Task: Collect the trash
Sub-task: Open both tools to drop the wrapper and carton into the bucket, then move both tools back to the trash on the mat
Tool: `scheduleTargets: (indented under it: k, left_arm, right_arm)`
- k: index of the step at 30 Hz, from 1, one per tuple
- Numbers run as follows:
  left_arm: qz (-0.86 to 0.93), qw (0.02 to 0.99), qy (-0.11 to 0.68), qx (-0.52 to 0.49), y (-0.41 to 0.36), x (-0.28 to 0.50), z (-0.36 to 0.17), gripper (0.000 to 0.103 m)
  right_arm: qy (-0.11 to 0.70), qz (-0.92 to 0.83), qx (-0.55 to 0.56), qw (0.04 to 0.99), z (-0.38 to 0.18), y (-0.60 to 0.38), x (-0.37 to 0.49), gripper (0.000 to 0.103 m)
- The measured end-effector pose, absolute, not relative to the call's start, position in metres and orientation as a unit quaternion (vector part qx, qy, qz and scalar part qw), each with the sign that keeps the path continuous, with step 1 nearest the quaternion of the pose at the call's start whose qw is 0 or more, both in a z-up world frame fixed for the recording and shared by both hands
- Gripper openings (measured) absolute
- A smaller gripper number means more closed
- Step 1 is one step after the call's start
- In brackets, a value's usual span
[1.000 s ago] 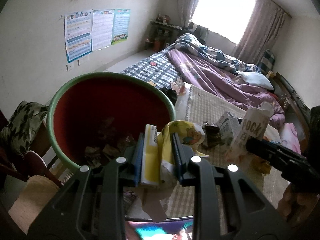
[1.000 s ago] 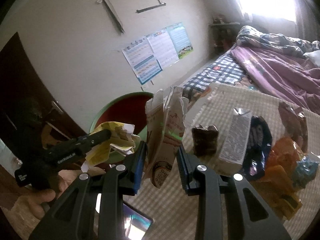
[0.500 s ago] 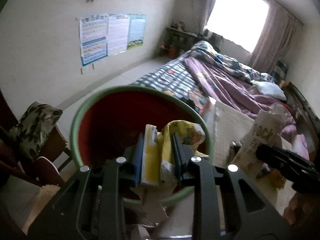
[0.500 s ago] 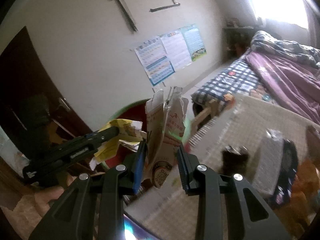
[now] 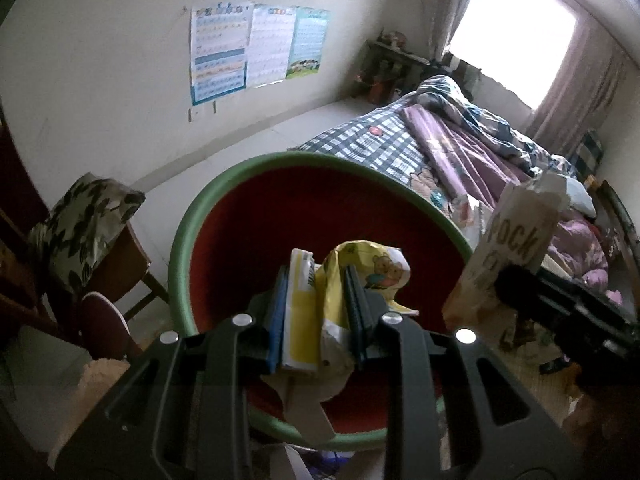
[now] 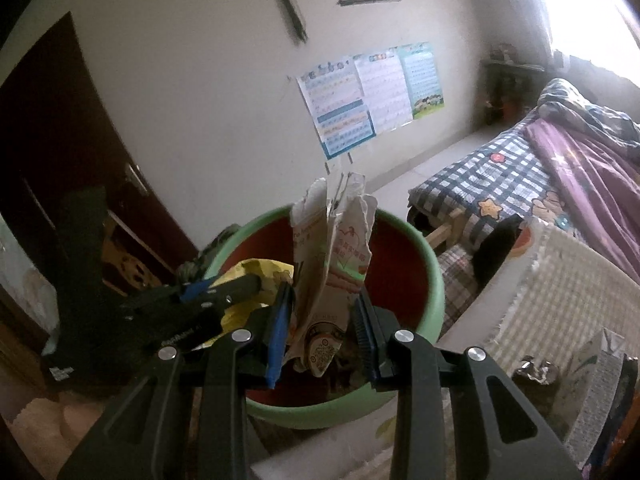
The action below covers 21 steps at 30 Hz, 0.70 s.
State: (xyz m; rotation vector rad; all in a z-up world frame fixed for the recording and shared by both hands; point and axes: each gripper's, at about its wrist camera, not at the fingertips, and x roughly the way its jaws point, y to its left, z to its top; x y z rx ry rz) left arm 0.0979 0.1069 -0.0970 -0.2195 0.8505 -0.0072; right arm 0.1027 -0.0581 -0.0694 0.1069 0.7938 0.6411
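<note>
Yellow wrapper (image 5: 320,312) sits center-low in the left wrist view, pinched between the closed jaws of the left gripper (image 5: 318,316), directly over the red inside of the green-rimmed bin (image 5: 188,240). Torn white carton (image 6: 332,276) is mid-frame in the right wrist view, clamped upright by the right gripper (image 6: 324,336), also above the bin mouth; the left gripper shows at left of that frame, just beside it. Step in hand looks like the drop. To do it well: keep both loads inside the rim, release one at a time so the grippers don't bump, open fully since the crumpled wrapper may cling to a pad. More trash (image 6: 600,368) waits lower right on the woven mat (image 6: 560,280); bed (image 5: 460,148) upper right, posters (image 5: 256,48) on the wall.
</note>
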Motion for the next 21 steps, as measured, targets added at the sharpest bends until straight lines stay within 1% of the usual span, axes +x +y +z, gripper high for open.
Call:
scheduleTargets:
  k: [2, 4, 5, 6, 8, 10, 11, 12, 21]
  left_arm:
    - [0.000, 0.903, 0.416, -0.112, 0.109, 0.100, -0.099, 0.026]
    - [0.005, 0.901, 0.418, -0.114, 0.111, 0.100, -0.101, 0.028]
    - [0.006, 0.901, 0.418, -0.118, 0.112, 0.100, -0.102, 0.033]
    - [0.007, 0.901, 0.416, -0.123, 0.114, 0.100, -0.102, 0.043]
    - [0.012, 0.903, 0.410, -0.128, 0.116, 0.099, -0.101, 0.056]
    - [0.018, 0.904, 0.406, -0.128, 0.117, 0.099, -0.100, 0.060]
    - [0.021, 0.905, 0.406, -0.128, 0.117, 0.098, -0.100, 0.066]
    - [0.024, 0.905, 0.405, -0.128, 0.117, 0.098, -0.100, 0.067]
    - [0.022, 0.908, 0.401, -0.118, 0.115, 0.096, -0.101, 0.067]
  right_arm:
    - [0.384, 0.308, 0.048, 0.869, -0.073, -0.054, 0.104, 0.033]
    - [0.388, 0.309, 0.050, 0.867, -0.075, -0.052, 0.107, 0.036]
    - [0.388, 0.310, 0.052, 0.867, -0.076, -0.052, 0.106, 0.037]
    - [0.387, 0.310, 0.055, 0.867, -0.076, -0.052, 0.108, 0.039]
    - [0.384, 0.309, 0.057, 0.868, -0.076, -0.053, 0.109, 0.045]
    - [0.381, 0.308, 0.059, 0.870, -0.075, -0.056, 0.109, 0.048]
    - [0.380, 0.307, 0.061, 0.871, -0.074, -0.057, 0.108, 0.048]
    - [0.379, 0.306, 0.063, 0.871, -0.073, -0.060, 0.108, 0.048]
    - [0.362, 0.275, 0.086, 0.886, -0.055, -0.110, 0.091, 0.049]
